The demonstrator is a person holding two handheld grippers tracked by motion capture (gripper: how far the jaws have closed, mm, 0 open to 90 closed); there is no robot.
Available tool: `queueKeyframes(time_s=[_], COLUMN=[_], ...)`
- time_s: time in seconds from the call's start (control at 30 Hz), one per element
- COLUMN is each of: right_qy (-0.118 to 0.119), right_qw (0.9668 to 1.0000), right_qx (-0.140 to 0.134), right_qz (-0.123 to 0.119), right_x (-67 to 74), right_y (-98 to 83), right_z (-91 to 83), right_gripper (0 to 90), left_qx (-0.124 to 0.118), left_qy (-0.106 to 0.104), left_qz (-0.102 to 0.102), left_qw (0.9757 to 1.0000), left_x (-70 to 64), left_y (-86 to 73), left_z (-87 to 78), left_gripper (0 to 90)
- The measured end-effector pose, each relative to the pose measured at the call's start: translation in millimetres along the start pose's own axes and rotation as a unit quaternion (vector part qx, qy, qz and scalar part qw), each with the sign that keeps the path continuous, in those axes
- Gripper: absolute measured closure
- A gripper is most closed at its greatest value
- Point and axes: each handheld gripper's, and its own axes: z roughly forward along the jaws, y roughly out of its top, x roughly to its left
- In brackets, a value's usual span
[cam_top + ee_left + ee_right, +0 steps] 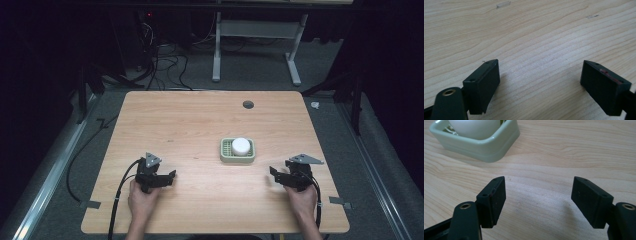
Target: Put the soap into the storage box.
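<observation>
High view: both grippers, left (172, 175) and right (272, 172), rest near the table's (200, 125) front edge – jaws apart, empty – flanking the green tray (237, 158) holding a white puck (240, 146).

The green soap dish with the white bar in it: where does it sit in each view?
High view: the green soap dish sits right of the table's centre, nearer the right claw, white soap inside.
Left gripper view: bare wood grain lies ahead of the jaws.
Right gripper view: top left corner, beyond the open jaws.
Shared landmark: the light wooden table.
</observation>
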Motion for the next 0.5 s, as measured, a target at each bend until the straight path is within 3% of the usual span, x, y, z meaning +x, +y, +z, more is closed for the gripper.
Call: queueKeyframes(time_s=[0.5], right_qy=[-0.023], right_qw=[0.9992], right_qx=[0.026], right_qz=[-0.021], right_x=[7.6], right_y=[-3.2], right_z=[10.6], right_gripper=[28.9], left_qx=[0.000], left_qy=[0.000], left_qz=[0.000], left_qw=[1.0000], left_x=[0.0], left_y=[0.0], left_z=[0.0], left_gripper=[16.4])
